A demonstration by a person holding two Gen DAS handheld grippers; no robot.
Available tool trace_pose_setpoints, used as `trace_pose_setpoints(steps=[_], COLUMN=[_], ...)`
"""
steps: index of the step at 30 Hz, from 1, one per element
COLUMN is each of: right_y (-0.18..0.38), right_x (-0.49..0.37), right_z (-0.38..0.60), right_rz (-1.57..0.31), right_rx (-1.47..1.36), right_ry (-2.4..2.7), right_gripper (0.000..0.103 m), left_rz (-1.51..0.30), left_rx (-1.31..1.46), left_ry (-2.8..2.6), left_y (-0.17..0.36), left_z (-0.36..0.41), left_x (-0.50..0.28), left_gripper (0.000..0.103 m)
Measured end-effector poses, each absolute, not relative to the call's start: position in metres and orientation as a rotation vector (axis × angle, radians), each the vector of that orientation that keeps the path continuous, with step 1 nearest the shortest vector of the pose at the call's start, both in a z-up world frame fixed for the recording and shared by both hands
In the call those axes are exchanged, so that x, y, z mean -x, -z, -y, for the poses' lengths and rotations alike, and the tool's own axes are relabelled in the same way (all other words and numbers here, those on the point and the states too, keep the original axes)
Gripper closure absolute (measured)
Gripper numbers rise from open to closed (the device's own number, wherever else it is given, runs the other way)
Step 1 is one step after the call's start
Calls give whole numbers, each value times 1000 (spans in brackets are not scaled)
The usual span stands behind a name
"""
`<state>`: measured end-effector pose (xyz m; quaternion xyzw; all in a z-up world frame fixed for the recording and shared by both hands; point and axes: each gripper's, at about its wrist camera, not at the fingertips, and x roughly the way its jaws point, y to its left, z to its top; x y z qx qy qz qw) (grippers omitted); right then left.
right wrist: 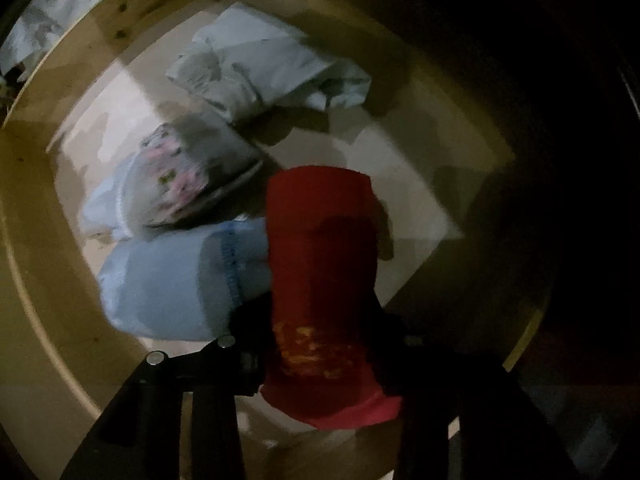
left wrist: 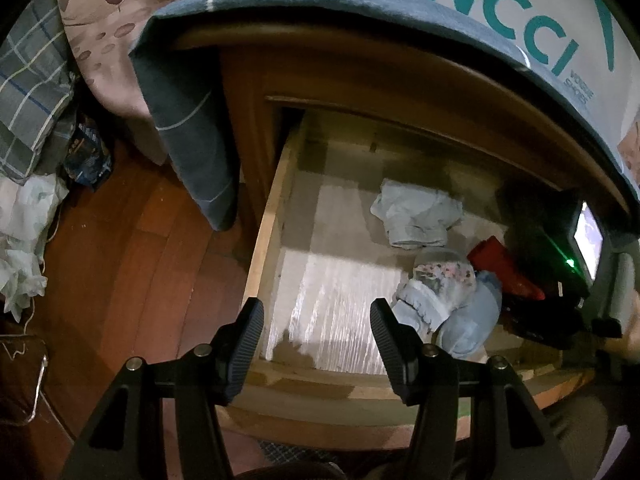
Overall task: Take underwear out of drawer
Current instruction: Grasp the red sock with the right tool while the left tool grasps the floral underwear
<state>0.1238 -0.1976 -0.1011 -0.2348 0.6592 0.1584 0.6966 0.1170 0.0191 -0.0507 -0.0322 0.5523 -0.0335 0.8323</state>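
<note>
The rolled underwear (right wrist: 320,264) was red with yellow marks; others were pale blue (right wrist: 168,284), pink-floral (right wrist: 188,176) and pale grey-blue (left wrist: 416,216). The drawer (left wrist: 264,224) was light wood; the cloth (left wrist: 192,128) was dark blue with thin white lines.

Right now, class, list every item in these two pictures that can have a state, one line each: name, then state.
drawer: pulled open.
red underwear: clamped in the right tool, hanging above the drawer floor.
right tool: shut on the red underwear.
left tool: open, empty, over the drawer front.
floral underwear: folded, lying in the drawer.
pale blue underwear: folded, beside the floral one.
</note>
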Motion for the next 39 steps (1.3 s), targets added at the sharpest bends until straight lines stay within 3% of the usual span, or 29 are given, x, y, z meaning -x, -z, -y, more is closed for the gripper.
trace_pose_setpoints(steps=[7, 15, 24, 39], right_y=[59, 2, 35, 39], right_x=[-94, -68, -70, -69], right_z=[199, 207, 214, 208], right_rz=[-1439, -1344, -1335, -1313], right_rx=[487, 203, -68, -22], right_ry=[-319, -163, 28, 30], right_gripper=[69, 69, 69, 68], left_rz=[-1175, -1162, -1168, -1305], left_rx=[39, 10, -38, -136], left_ry=[77, 82, 130, 345], left_y=[53, 51, 50, 80], left_z=[-16, -11, 3, 73], left_x=[-116, -113, -114, -142], left_gripper=[46, 46, 46, 46])
